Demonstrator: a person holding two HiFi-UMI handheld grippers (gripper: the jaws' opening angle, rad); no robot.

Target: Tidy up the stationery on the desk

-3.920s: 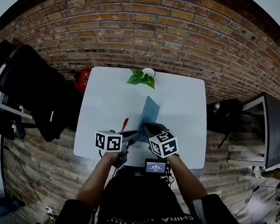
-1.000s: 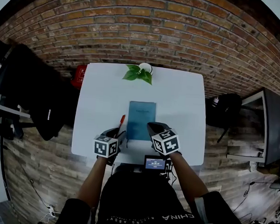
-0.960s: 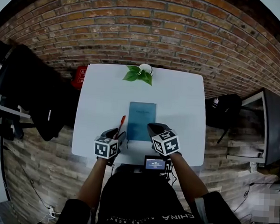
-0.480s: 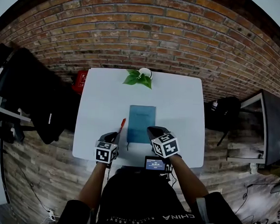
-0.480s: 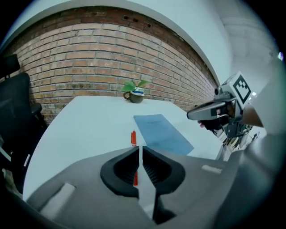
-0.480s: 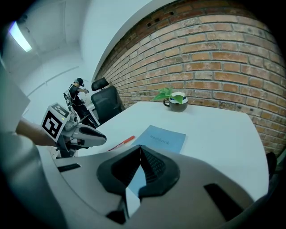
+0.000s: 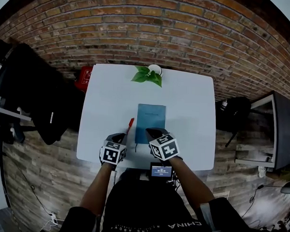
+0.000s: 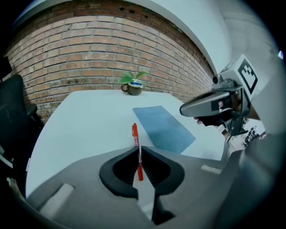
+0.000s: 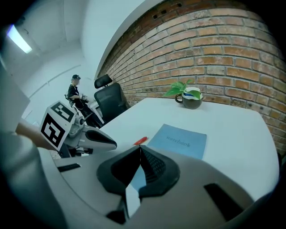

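A red pen [image 7: 130,125] lies on the white desk [image 7: 107,101], left of a blue notebook [image 7: 151,122] that lies flat. My left gripper [image 7: 122,137] has just closed on the pen's near end. In the left gripper view the pen [image 8: 135,136] runs between the shut pads and sticks out ahead. My right gripper [image 7: 151,133] hovers at the notebook's near edge, shut with nothing between its jaws. The right gripper view shows the notebook [image 9: 181,141], the pen's tip [image 9: 140,141] and the left gripper [image 9: 96,139]. The right gripper [image 8: 210,105] appears at the right of the left gripper view.
A mug with a green plant [image 7: 148,74] stands at the desk's far edge. A black office chair [image 7: 34,97] is left of the desk, and a red object [image 7: 85,79] sits by its far left corner. A person [image 9: 76,91] sits far back.
The notebook, tilted up some seconds ago, now lies flat. The right gripper has slid left toward the notebook's near edge. The left gripper has stayed at the pen's near end.
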